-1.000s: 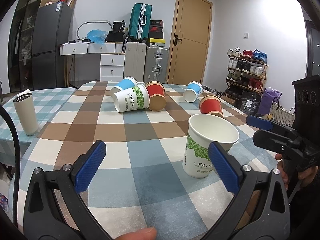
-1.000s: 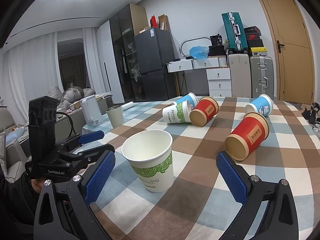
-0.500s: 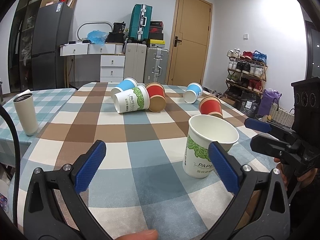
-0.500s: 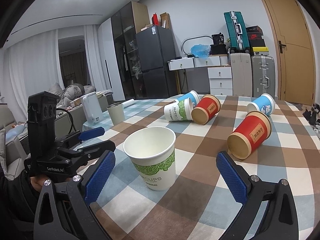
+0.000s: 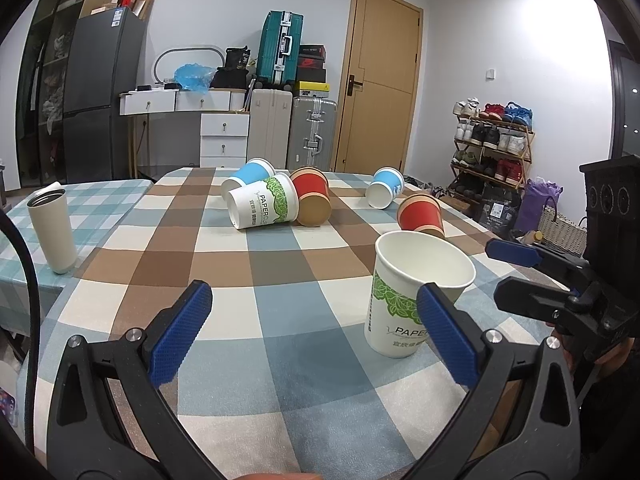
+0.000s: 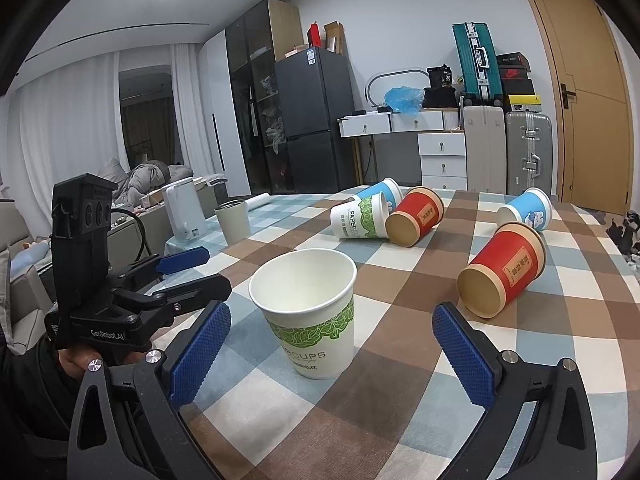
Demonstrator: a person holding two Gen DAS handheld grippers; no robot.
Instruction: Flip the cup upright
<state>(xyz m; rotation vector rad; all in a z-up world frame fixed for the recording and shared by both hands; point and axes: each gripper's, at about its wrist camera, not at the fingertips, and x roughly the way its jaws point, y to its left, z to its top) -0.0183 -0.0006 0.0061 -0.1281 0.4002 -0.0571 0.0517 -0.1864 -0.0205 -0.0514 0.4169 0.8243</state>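
Note:
A white paper cup with green leaf print stands upright on the checked tablecloth near the front. My left gripper is open and empty, the cup just past its right finger. My right gripper is open and empty, with the cup just ahead between its fingers, untouched. Several cups lie on their sides farther back: a white-green one, two red ones and two blue ones.
A beige steel tumbler stands upright on the adjoining teal-checked table at left. A white kettle stands behind it. The table edge runs at right, with a shoe rack beyond it.
The right gripper has drawn back slightly from the upright cup and tilted a little. The left gripper and all cups have stayed still.

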